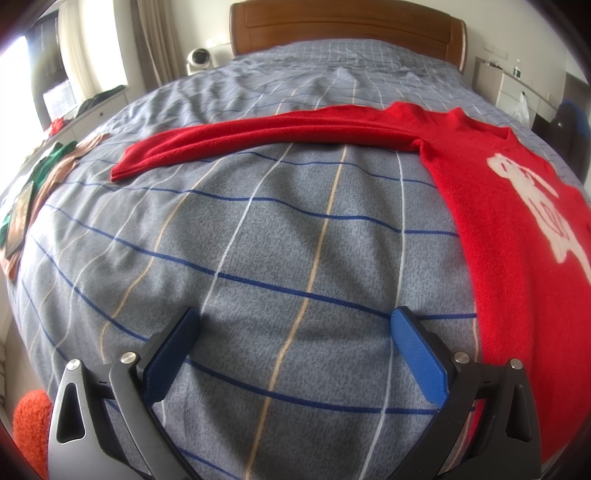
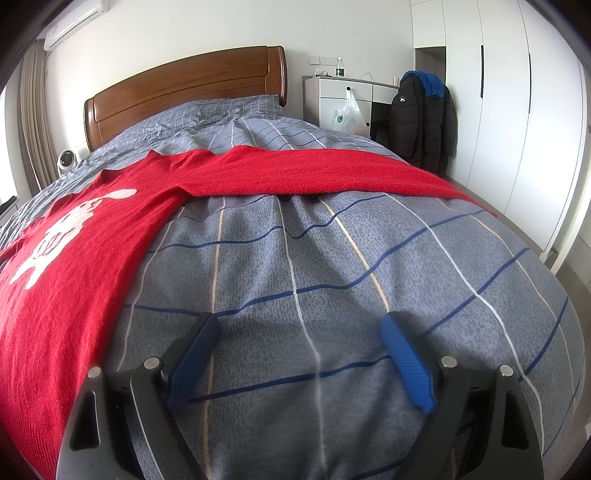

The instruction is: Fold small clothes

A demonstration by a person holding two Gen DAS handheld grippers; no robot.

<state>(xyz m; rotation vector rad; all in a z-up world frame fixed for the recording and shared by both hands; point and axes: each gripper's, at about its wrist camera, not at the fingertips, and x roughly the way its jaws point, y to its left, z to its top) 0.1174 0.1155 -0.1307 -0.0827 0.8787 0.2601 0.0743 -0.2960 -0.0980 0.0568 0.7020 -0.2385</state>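
- Left wrist view: the left gripper (image 1: 293, 325) hangs over a grey checked bedspread (image 1: 258, 229), its two blue-padded fingers (image 1: 419, 360) spread wide with only bare cover between them.
- A red sweater (image 1: 517, 236) with a white figure on its chest lies flat on the bed, to the right of the gripper. One sleeve (image 1: 258, 136) stretches straight out to the left, well beyond the fingers.
- Green and tan clothes (image 1: 55, 162) sit at the bed's far left edge; a wooden headboard (image 1: 347, 29) stands behind.
- Right wrist view: the right gripper (image 2: 299, 328) also has its jaws spread wide, holding nothing, above the bedspread (image 2: 332, 266).
- Here the sweater's body (image 2: 74, 258) lies to the left, near the left finger, and its other sleeve (image 2: 332, 173) reaches right across the bed.
- A black jacket (image 2: 421, 122) hangs beside white wardrobe doors (image 2: 517, 110).
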